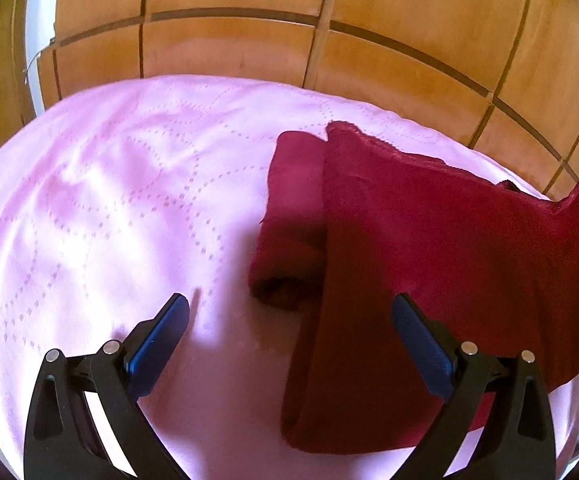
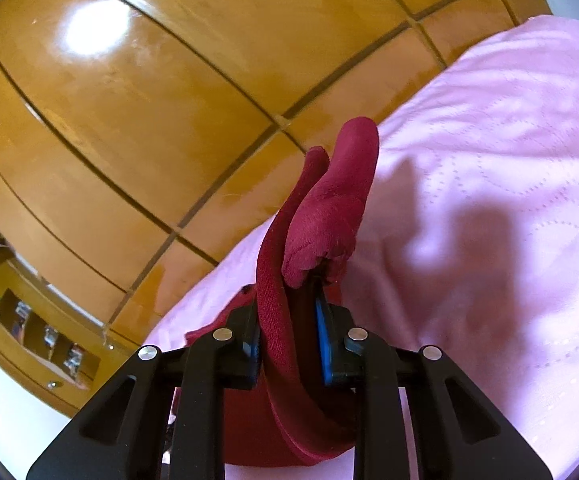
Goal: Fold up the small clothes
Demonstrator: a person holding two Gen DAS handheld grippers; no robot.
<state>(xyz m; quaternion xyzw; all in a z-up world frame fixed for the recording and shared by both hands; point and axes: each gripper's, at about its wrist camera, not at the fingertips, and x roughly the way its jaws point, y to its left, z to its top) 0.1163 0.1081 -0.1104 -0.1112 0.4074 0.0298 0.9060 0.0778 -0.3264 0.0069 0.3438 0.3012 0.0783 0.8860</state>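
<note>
Our right tool (image 2: 289,320) pinches the dark red knit garment (image 1: 429,240), lifting its edge off the pink quilted bedspread (image 1: 109,200). Our left tool (image 1: 289,320), wide and empty, has it just rightward.

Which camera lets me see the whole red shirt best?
The left wrist view: the red shirt lies spread across the pink bedspread. The right wrist view shows only a bunched fold in the right gripper.

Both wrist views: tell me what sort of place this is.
Probably a bedroom. A pink quilted bedspread covers a soft, wide surface like a bed, glossy wooden wardrobe-style panels stand right behind it, and a dark red garment lies on the spread for folding.
</note>
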